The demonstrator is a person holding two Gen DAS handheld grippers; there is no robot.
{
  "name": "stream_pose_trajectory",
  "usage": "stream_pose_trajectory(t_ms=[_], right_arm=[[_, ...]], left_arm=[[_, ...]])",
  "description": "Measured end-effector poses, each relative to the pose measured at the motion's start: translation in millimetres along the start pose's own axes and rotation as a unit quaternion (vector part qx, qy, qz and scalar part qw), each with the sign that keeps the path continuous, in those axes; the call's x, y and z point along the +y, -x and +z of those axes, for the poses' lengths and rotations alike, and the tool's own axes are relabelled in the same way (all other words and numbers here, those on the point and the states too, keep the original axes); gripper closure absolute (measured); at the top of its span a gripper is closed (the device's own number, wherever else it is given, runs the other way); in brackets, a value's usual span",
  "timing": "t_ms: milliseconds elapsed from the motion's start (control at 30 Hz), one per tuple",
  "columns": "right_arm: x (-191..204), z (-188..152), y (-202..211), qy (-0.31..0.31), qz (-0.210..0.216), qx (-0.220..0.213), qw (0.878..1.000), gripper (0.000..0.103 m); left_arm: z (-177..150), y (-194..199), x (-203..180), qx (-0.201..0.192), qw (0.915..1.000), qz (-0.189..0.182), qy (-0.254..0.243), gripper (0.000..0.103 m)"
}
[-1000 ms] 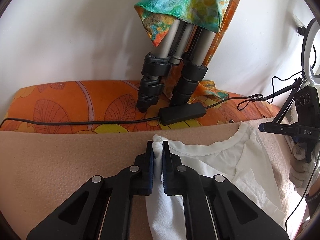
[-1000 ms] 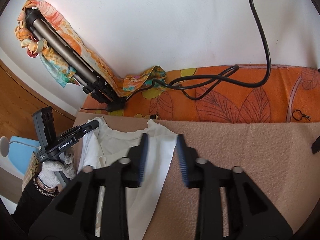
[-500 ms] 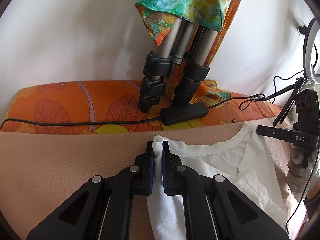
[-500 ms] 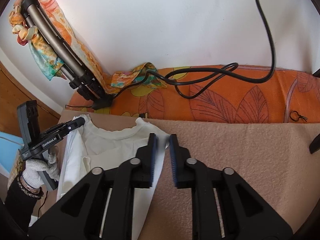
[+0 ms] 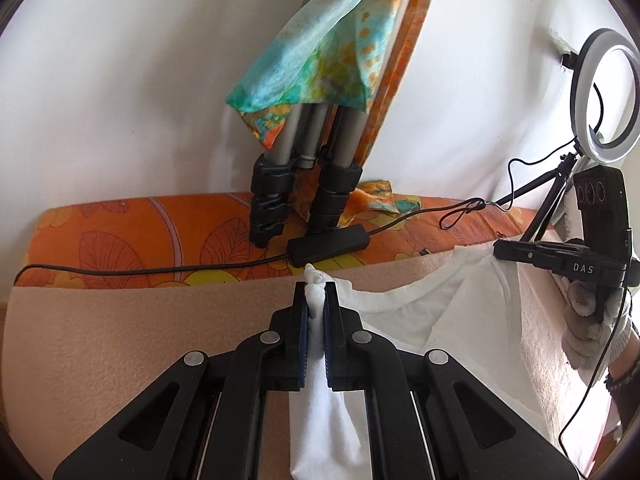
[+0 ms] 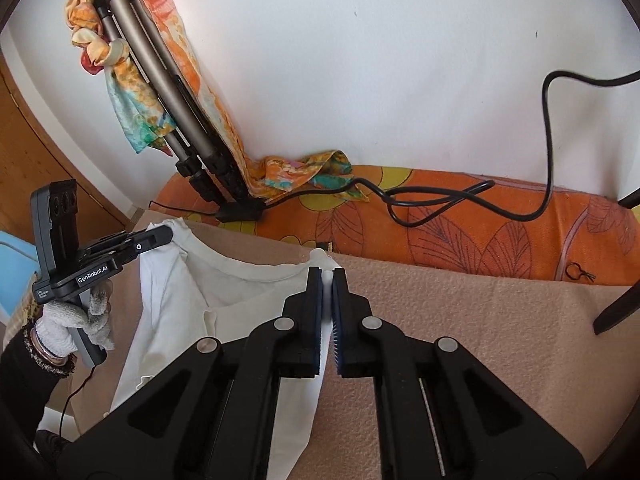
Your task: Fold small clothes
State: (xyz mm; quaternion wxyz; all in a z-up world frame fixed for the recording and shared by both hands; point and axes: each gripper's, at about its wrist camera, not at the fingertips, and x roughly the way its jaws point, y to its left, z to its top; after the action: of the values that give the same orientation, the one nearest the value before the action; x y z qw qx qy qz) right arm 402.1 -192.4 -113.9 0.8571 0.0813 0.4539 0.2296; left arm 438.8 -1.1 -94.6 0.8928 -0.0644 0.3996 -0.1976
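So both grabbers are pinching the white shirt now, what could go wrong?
The right gripper has just closed on only the thin shoulder edge of the white shirt, so the cloth might slip out when lifted. The left gripper pinches a bunched-up corner, so the fold could come out crooked. The black cable lies close behind the shirt and might snag.

A folded tripod (image 5: 308, 184) leans on the white wall (image 5: 120, 80), draped in a colourful scarf (image 5: 320, 60). Its feet rest on an orange leaf-print cushion (image 5: 160, 236), where a black cable (image 6: 440, 200) coils. A ring light (image 5: 604, 92) stands off to one side.
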Motion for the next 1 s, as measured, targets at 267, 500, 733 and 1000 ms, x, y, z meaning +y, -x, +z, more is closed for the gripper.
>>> stream_pose_trajectory(t_ms=[267,500,733,1000], right_arm=[[43,-7,60,0.034,0.008,-0.025,0.999,0.098],[84,-37,117,0.056,0.022,-0.038,0.997,0.098],[132,-100,166,0.087,0.007,-0.048,0.995,0.097],[168,-199,181,0.141,-0.032,-0.041,0.989,0.097]], left_arm=[[-1,61,-30,-0.024,0.9994,-0.006,-0.024,0.098],[-22,122,-60,-0.042,0.9981,-0.015,-0.042,0.098],[-76,176,-84,-0.049,0.9964,-0.013,-0.068,0.098],[-167,210,-108,-0.044,0.9925,0.004,-0.114,0.098]])
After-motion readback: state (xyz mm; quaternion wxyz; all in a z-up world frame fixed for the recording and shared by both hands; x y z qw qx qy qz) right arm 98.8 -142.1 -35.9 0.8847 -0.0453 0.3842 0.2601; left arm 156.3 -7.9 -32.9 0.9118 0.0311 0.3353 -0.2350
